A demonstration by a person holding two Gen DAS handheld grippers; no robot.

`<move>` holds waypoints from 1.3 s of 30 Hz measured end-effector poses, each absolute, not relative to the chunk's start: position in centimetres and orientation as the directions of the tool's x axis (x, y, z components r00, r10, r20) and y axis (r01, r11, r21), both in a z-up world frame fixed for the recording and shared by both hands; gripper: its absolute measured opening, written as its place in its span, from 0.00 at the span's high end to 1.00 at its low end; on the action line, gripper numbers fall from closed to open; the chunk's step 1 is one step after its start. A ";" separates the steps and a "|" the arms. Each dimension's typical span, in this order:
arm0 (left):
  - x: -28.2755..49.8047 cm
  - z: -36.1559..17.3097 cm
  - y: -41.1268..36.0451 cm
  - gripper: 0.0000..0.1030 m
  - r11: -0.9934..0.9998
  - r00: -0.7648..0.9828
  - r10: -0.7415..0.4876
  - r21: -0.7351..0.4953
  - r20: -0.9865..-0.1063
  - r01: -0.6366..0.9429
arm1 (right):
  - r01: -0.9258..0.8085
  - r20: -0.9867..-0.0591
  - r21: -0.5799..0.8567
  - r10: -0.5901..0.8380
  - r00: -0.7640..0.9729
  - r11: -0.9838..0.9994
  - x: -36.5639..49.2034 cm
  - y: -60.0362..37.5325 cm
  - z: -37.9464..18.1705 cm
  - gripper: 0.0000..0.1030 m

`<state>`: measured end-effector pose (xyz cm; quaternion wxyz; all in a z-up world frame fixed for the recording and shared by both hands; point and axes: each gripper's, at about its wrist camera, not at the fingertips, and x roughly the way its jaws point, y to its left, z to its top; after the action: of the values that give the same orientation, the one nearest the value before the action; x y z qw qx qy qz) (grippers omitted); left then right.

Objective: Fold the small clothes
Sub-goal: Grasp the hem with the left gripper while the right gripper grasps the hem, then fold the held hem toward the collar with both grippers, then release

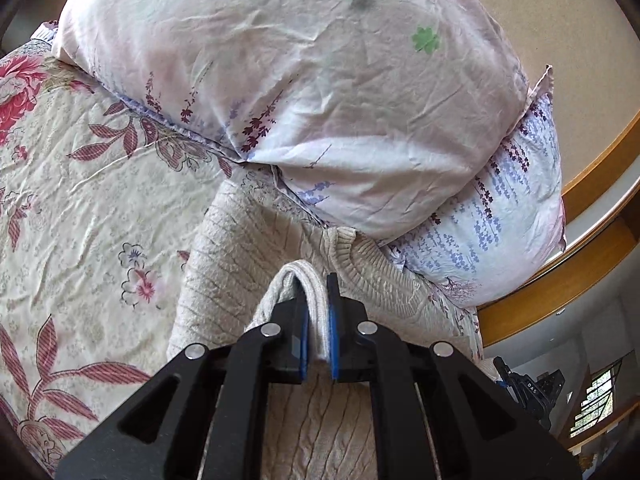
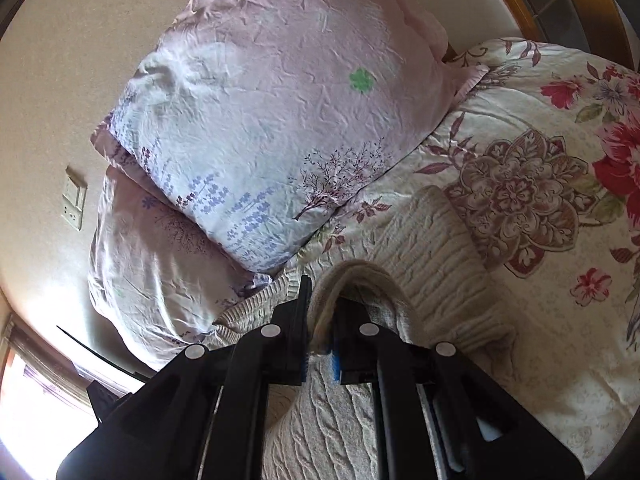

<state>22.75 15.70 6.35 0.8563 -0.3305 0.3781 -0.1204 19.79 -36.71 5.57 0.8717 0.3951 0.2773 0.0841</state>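
A beige knitted sweater (image 1: 240, 264) lies on the floral bedspread (image 1: 80, 184), its far end touching the pillows. My left gripper (image 1: 316, 320) is shut on a raised fold of the sweater's edge, pinched between the blue pads. In the right wrist view the same sweater (image 2: 432, 248) stretches ahead and to the right. My right gripper (image 2: 320, 320) is shut on another bunched fold of the sweater, lifted a little off the bed.
Two pale floral pillows (image 1: 304, 92) are stacked just beyond the sweater; they also show in the right wrist view (image 2: 280, 112). A wooden bed frame (image 1: 592, 168) curves at the right. A wall socket (image 2: 74, 200) sits on the beige wall. The bedspread (image 2: 540, 200) extends right.
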 end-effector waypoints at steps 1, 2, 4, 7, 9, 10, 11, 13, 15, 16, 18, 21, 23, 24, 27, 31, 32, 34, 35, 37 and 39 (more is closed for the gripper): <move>23.3 6.0 15.7 0.93 0.755 0.680 -0.445 -0.652 -0.583 -0.065 | 0.090 -0.428 0.736 0.358 0.829 0.671 20.2 -36.6 5.2 0.92; 23.9 5.4 15.7 0.93 0.751 0.668 -0.440 -0.653 -0.600 -0.093 | 0.113 -0.448 0.738 0.358 0.819 0.665 20.8 -36.6 4.6 0.92; 24.7 3.8 15.8 0.93 0.730 0.636 -0.450 -0.668 -0.628 -0.143 | 0.168 -0.492 0.748 0.366 0.790 0.642 21.8 -36.7 2.9 0.92; 24.9 2.4 16.2 0.93 0.702 0.610 -0.474 -0.691 -0.635 -0.174 | 0.211 -0.528 0.754 0.382 0.758 0.623 22.3 -37.0 1.4 0.92; 24.7 2.8 16.4 0.93 0.696 0.615 -0.483 -0.700 -0.623 -0.163 | 0.201 -0.517 0.755 0.379 0.768 0.624 22.0 -37.1 1.8 0.92; 24.5 3.2 16.5 0.93 0.689 0.621 -0.491 -0.709 -0.611 -0.152 | 0.190 -0.502 0.763 0.381 0.777 0.618 21.8 -37.1 2.3 0.92; 24.4 3.7 16.6 0.93 0.679 0.628 -0.503 -0.721 -0.594 -0.138 | 0.179 -0.486 0.769 0.381 0.786 0.613 21.5 -37.2 2.9 0.92; 24.1 4.9 16.9 0.93 0.660 0.649 -0.518 -0.743 -0.557 -0.111 | 0.147 -0.446 0.784 0.382 0.809 0.603 21.0 -37.3 4.4 0.92; 24.0 6.0 17.2 0.93 0.645 0.668 -0.523 -0.758 -0.529 -0.095 | 0.115 -0.410 0.794 0.385 0.827 0.597 20.7 -37.2 5.9 0.92; 24.0 6.5 17.4 0.93 0.642 0.677 -0.522 -0.761 -0.519 -0.088 | 0.105 -0.396 0.794 0.378 0.837 0.598 20.5 -37.2 6.5 0.92; 23.9 7.0 17.5 0.93 0.641 0.696 -0.514 -0.764 -0.502 -0.077 | 0.086 -0.375 0.788 0.365 0.852 0.609 20.2 -36.9 7.7 0.92; 24.0 7.2 17.8 0.93 0.633 0.714 -0.504 -0.770 -0.486 -0.078 | 0.071 -0.352 0.791 0.358 0.865 0.607 20.0 -36.9 8.6 0.92; 24.3 7.1 17.9 0.93 0.623 0.716 -0.511 -0.779 -0.476 -0.074 | 0.068 -0.345 0.791 0.351 0.871 0.608 20.1 -37.0 8.8 0.92; 24.3 7.1 17.9 0.93 0.617 0.718 -0.517 -0.784 -0.466 -0.064 | 0.067 -0.339 0.793 0.347 0.874 0.605 19.9 -36.9 8.8 0.92; 24.1 7.7 18.0 0.93 0.610 0.732 -0.524 -0.792 -0.436 -0.035 | 0.043 -0.313 0.785 0.337 0.888 0.618 19.5 -36.8 9.4 0.92; 25.3 8.1 18.3 0.93 0.607 0.741 -0.515 -0.794 -0.431 -0.041 | 0.035 -0.303 0.782 0.330 0.894 0.623 20.4 -36.6 9.9 0.92; 25.8 8.0 18.4 0.93 0.607 0.743 -0.508 -0.793 -0.436 -0.050 | 0.041 -0.302 0.791 0.333 0.893 0.610 21.0 -36.7 9.8 0.92; 27.0 7.1 18.4 0.93 0.595 0.741 -0.496 -0.798 -0.454 -0.090 | 0.057 -0.313 0.795 0.330 0.891 0.603 22.3 -36.5 9.5 0.92; 27.7 6.3 18.4 0.93 0.590 0.735 -0.488 -0.798 -0.471 -0.119 | 0.076 -0.333 0.787 0.318 0.888 0.612 23.2 -36.3 9.0 0.92; 28.9 4.3 18.2 0.93 0.587 0.715 -0.469 -0.788 -0.519 -0.186 | 0.118 -0.378 0.777 0.309 0.873 0.618 25.0 -36.0 7.5 0.92; 29.5 2.6 17.9 0.93 0.586 0.703 -0.459 -0.780 -0.543 -0.220 | 0.167 -0.423 0.777 0.307 0.852 0.606 26.4 -35.8 5.4 0.92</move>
<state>29.53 17.85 2.57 0.8062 -0.4489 0.3782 -0.0742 26.39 -35.80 5.36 0.8551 0.4417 0.2685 0.0410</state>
